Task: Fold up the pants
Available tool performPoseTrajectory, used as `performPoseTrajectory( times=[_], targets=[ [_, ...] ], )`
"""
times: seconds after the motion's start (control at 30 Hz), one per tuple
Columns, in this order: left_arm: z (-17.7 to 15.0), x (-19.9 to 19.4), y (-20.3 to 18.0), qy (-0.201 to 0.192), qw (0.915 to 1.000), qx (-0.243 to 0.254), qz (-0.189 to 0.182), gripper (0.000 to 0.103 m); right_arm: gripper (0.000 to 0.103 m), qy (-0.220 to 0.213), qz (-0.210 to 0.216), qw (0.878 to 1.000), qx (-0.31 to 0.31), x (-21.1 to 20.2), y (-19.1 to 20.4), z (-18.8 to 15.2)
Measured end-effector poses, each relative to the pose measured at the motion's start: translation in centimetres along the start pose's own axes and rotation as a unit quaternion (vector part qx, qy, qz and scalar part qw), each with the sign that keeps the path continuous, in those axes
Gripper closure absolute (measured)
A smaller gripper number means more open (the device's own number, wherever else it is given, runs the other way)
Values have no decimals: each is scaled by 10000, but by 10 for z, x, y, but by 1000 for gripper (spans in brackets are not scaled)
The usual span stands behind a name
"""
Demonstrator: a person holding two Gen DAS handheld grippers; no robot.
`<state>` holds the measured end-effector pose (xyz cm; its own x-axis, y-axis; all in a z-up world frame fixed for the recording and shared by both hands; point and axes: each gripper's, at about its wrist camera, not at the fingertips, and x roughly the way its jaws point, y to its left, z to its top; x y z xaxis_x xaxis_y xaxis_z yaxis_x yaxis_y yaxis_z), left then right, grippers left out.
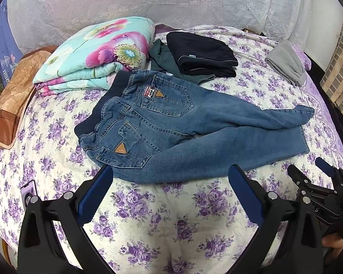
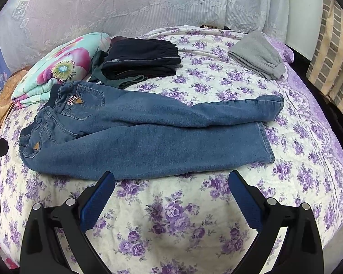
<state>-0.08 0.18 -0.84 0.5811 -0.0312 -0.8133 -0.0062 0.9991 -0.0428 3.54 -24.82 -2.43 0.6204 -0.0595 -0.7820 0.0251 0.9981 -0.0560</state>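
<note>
Jeans [image 1: 189, 123] flat on the bed [image 1: 171, 223], back pockets up, waistband left, both legs running right and parted at the hems; not yet folded. Left gripper [image 1: 170, 196] and right gripper [image 2: 171, 196] hovering just short of the near leg, fingers spread wide, holding nothing. Likely step: the approach for the first fold; next, pinching the near leg at waist and hem and laying it over the far leg

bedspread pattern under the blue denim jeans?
Cream quilted bedspread printed with purple roses, under the blue denim jeans; clearest in the right wrist view.
</note>
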Motion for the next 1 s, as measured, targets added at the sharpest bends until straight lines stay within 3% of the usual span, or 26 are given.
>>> performPoseTrajectory(
  times=[1.0],
  targets=[
    [-4, 1, 1, 32, 10000, -6, 6, 5, 3, 52, 55, 10000, -34, 1, 5, -2]
  ],
)
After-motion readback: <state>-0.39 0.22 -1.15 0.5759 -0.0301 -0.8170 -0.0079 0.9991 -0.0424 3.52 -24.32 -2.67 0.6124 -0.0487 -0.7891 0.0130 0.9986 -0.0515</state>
